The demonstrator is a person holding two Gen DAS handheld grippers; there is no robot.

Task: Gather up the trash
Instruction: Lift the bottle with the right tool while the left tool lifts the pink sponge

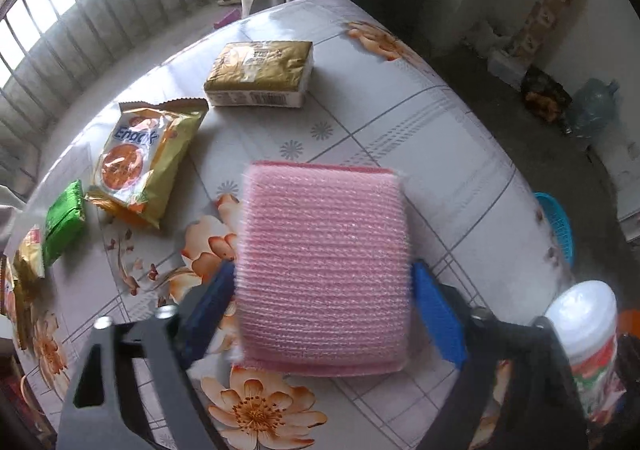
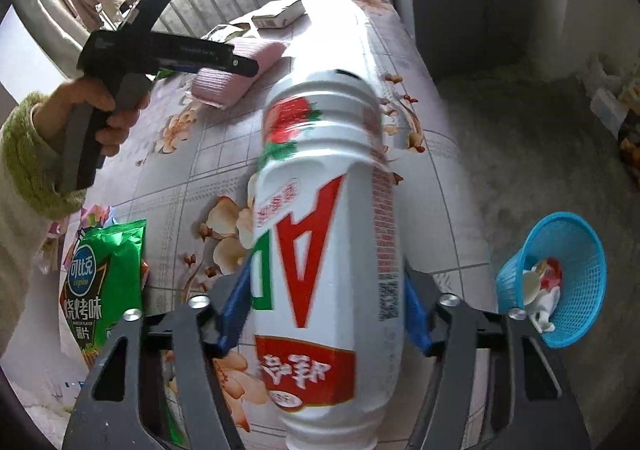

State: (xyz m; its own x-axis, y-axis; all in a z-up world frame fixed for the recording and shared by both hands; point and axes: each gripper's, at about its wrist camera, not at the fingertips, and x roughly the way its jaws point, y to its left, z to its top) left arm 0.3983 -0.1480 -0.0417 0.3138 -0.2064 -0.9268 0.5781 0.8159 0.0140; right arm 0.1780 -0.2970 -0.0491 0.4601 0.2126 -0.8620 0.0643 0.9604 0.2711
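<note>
My left gripper [image 1: 324, 290] is shut on a pink knitted sponge pad [image 1: 324, 262] and holds it above the floral table [image 1: 420, 130]. The pad also shows in the right wrist view [image 2: 240, 66], clamped in the hand-held left gripper. My right gripper [image 2: 324, 306] is shut on a white plastic drink bottle [image 2: 324, 250] with red and green print, held over the table's right side. The bottle's end shows in the left wrist view [image 1: 588, 334]. A blue mesh trash basket [image 2: 560, 278] with some scraps in it stands on the floor to the right.
On the table lie a gold tissue pack [image 1: 260, 74], a yellow snack bag [image 1: 144, 158], a small green packet [image 1: 64, 222] and a green chip bag [image 2: 104, 282]. A grey cabinet [image 2: 460, 10] stands behind the table. A water jug [image 1: 592, 110] stands on the floor.
</note>
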